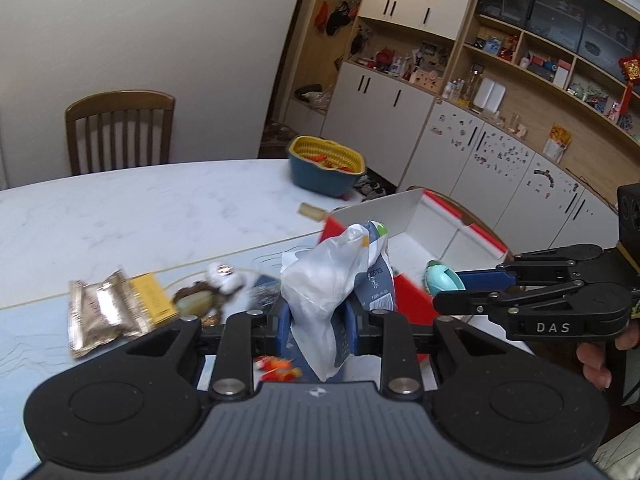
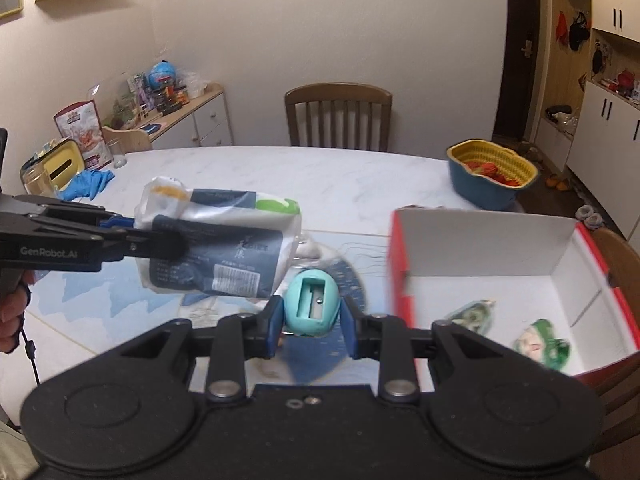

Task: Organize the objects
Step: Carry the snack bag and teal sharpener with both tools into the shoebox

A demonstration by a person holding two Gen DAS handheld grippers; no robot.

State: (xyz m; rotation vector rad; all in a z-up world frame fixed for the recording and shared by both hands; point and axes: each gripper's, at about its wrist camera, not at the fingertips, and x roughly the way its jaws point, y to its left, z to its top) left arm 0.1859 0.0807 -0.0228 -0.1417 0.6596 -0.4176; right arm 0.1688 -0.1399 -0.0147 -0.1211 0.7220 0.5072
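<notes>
The left gripper (image 1: 320, 320) was closed on a plastic-wrapped packet (image 1: 320, 292), held upright at lower centre of its view. The right gripper (image 2: 310, 320) was clamped on a teal pencil sharpener (image 2: 312, 306), its fingers (image 2: 271, 326) pressed to both sides. The open red-and-white box (image 2: 480, 248) was seen at the right, near the surface (image 2: 280, 172) edge, with two small packets inside. A broad bare stretch was left behind, up to a blue-and-yellow basket (image 2: 492, 176) at the far right edge.

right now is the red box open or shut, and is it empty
Open and not empty. The red box has its flap standing up, its white inside is exposed, and two small green-printed packets lie on its floor.
</notes>
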